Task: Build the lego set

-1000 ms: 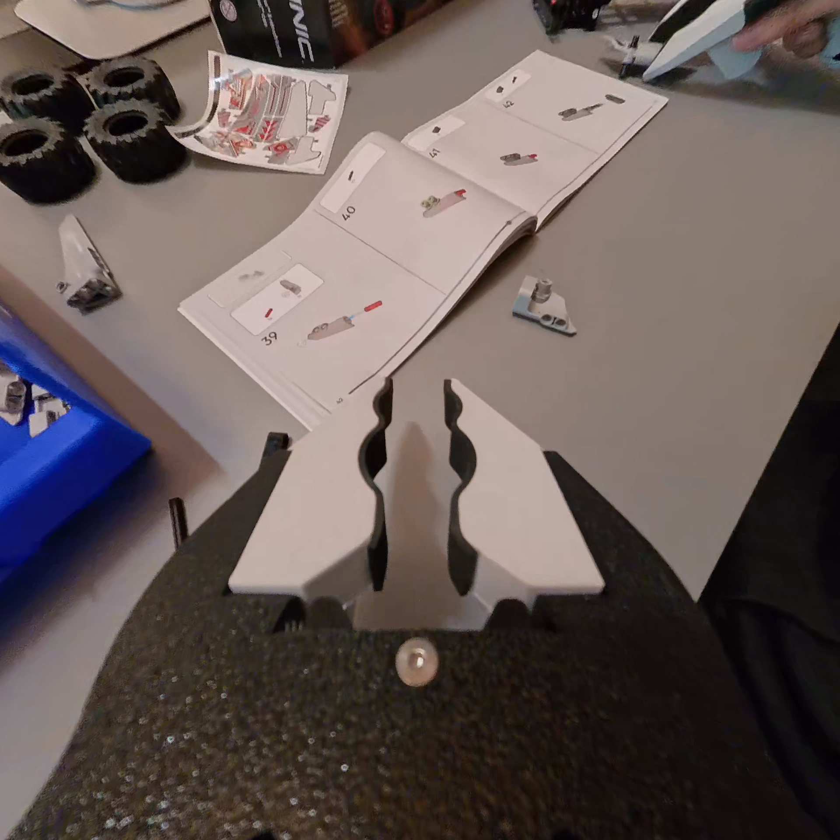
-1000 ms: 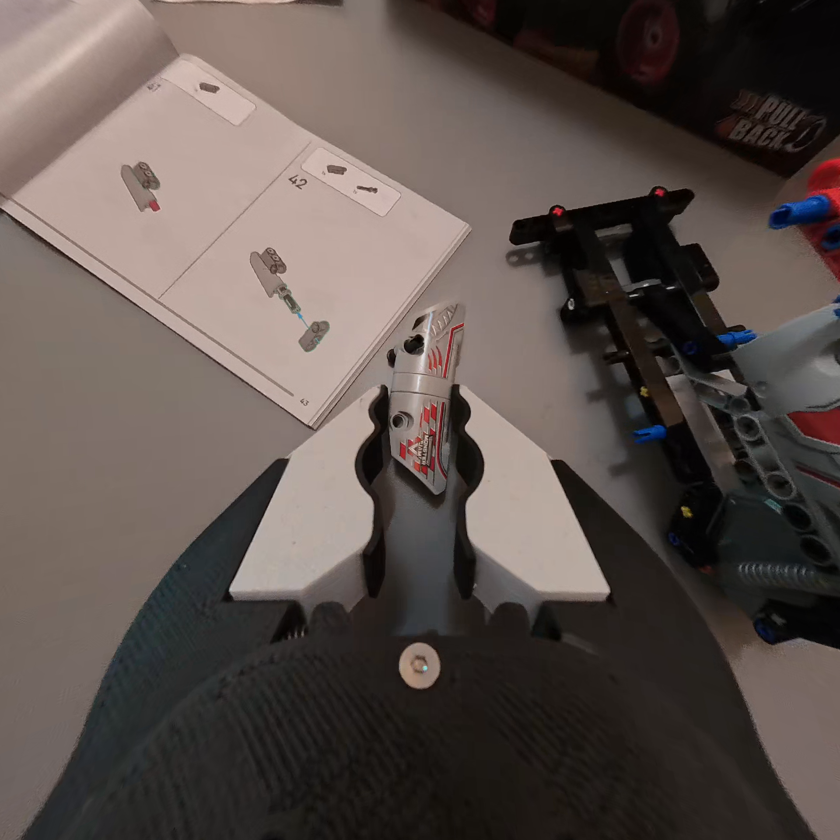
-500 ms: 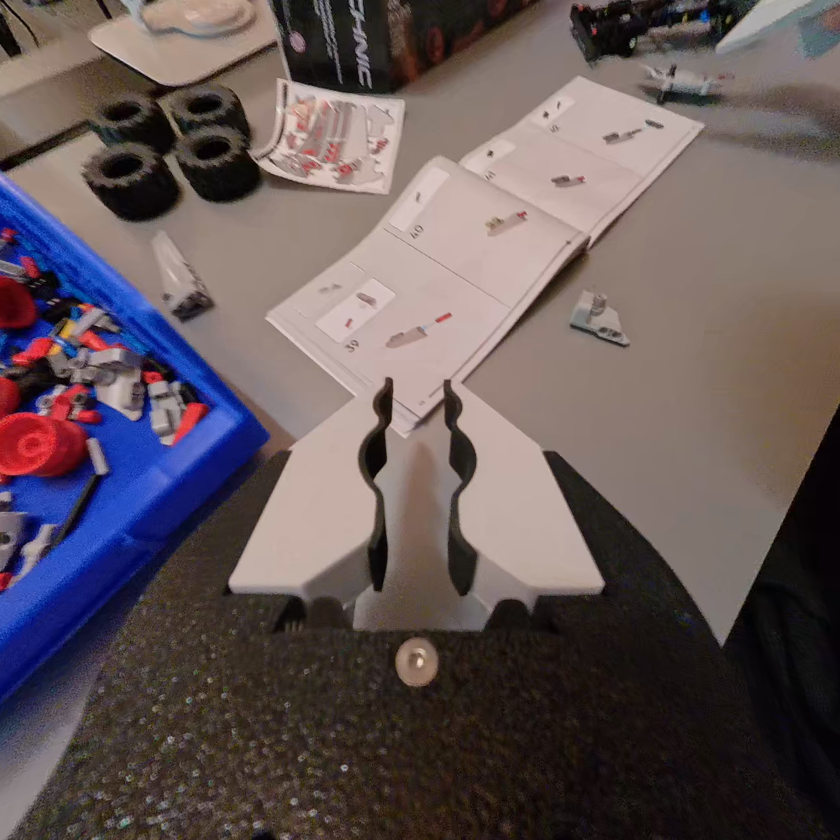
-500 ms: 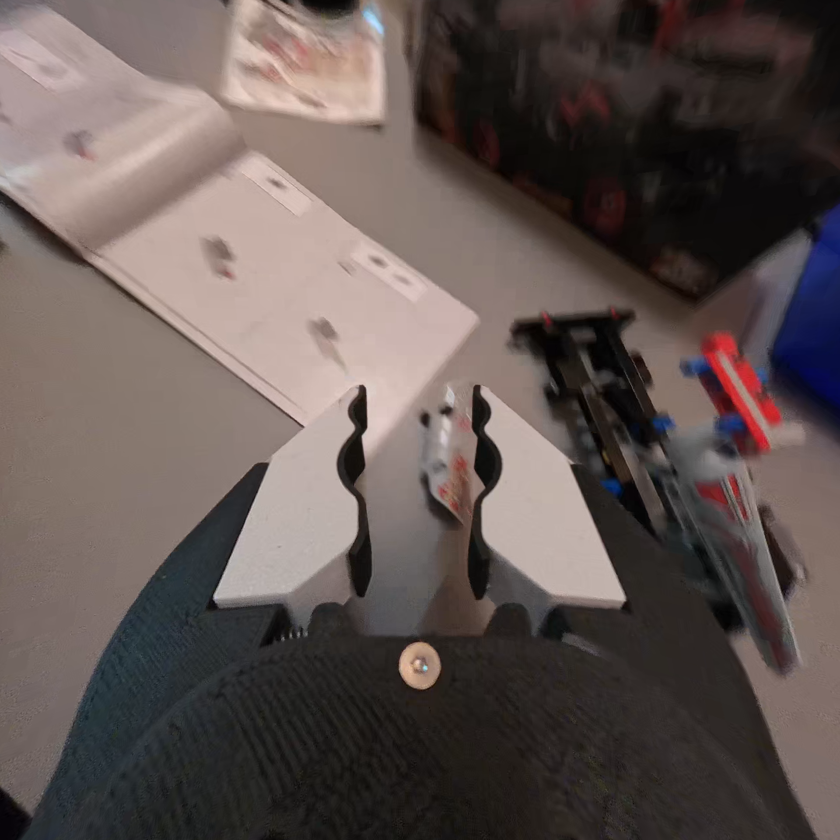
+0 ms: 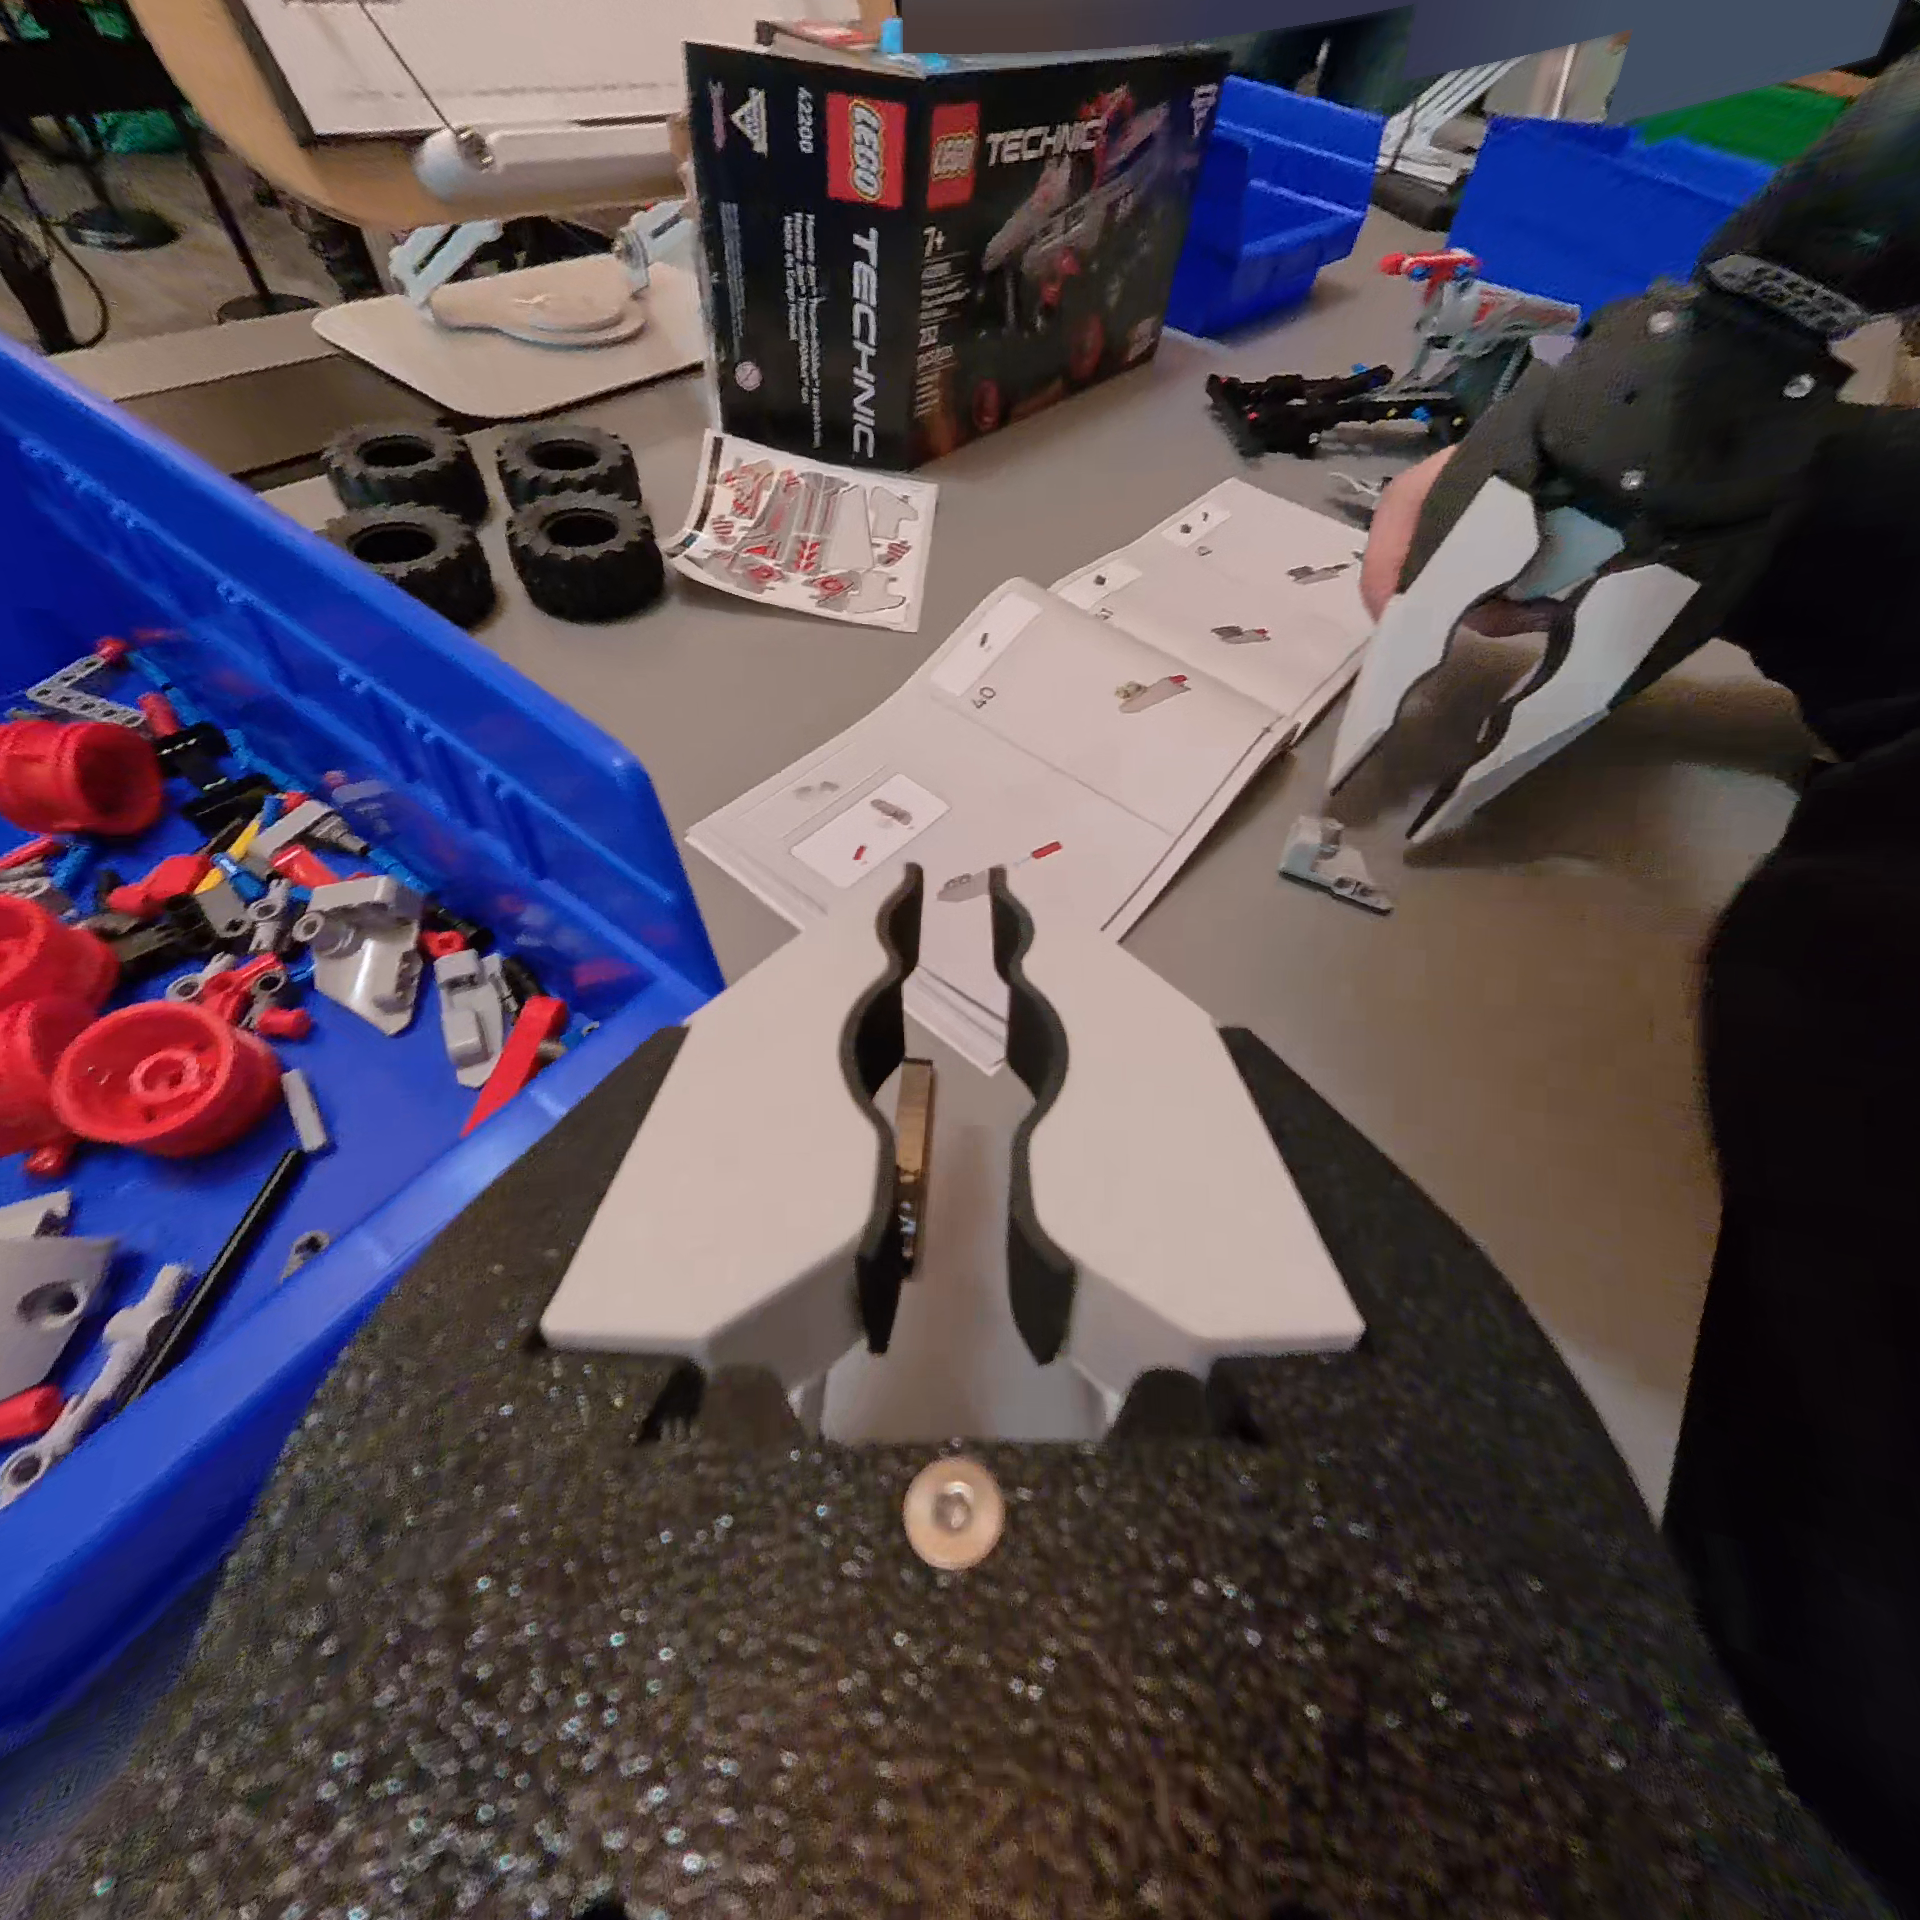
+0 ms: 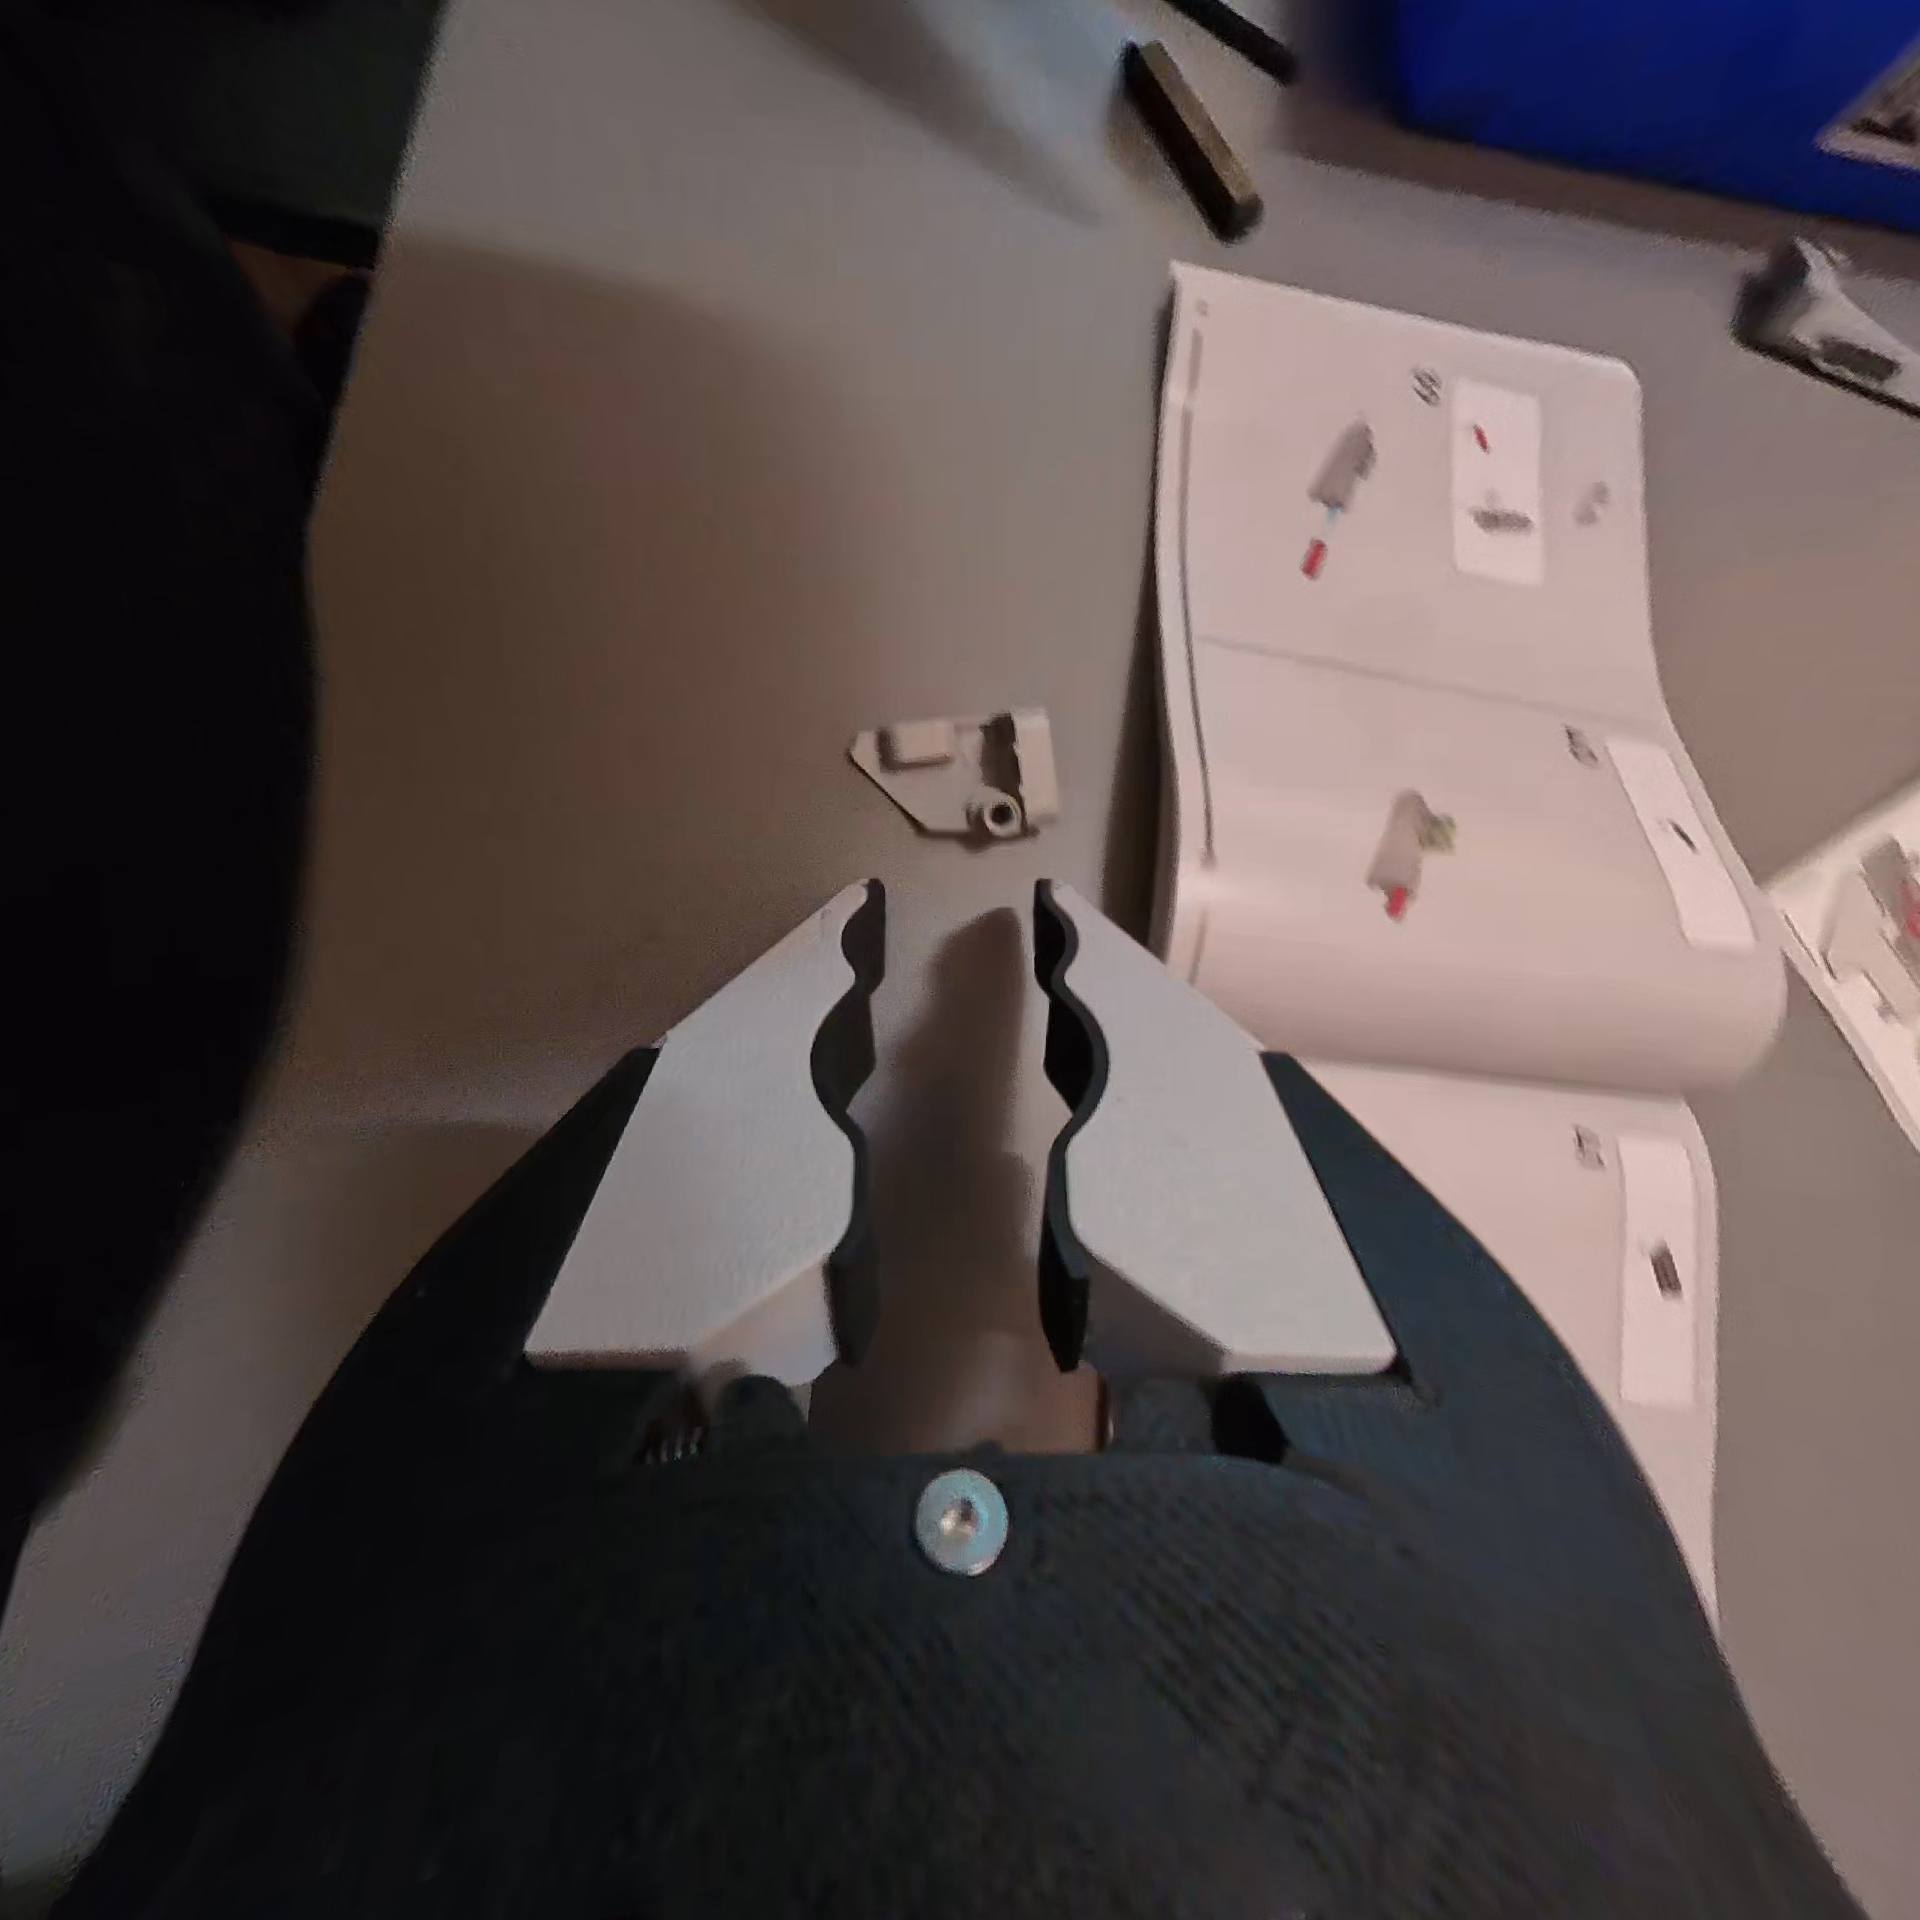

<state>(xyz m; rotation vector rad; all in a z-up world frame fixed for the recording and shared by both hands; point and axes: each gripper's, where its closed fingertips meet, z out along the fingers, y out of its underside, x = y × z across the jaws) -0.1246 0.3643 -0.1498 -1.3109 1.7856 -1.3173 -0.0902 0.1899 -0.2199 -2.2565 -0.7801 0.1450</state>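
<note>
Mid-build, by the look of things; booklet (image 5: pixel 1049 727) open flat on the table (image 5: pixel 1403 1039), well into its steps; part-built black chassis (image 5: pixel 1340 400) with grey and red bodywork lying far back near the box (image 5: pixel 935 270); four tyres (image 5: pixel 488 520) stacked loose beside the sticker sheet (image 5: pixel 805 530), not yet on the red hubs (image 5: pixel 156 1081); plenty left, judging by that.

Blue bin (image 5: pixel 499 769) at left, heaped with loose pieces: red hubs, grey panels, black axles, small red and blue pins; two more blue bins (image 5: pixel 1268 218) at the back, contents hidden.

Small grey panel (image 6: pixel 961 774) flat on the table, just beside the booklet's edge, directly ahead of the right gripper (image 6: pixel 958 899); fingers parted, empty, tips near the panel but not touching; likely the next pick.

Left gripper (image 5: pixel 954 894) over the near bin corner, aimed at the booklet; fingers released with a narrow gap; a thin dark sliver against the left pad, too unclear to name, so cannot tell whether anything is really held.

Another grey piece (image 6: pixel 1839 322) near the booklet's far end, blurred.
</note>
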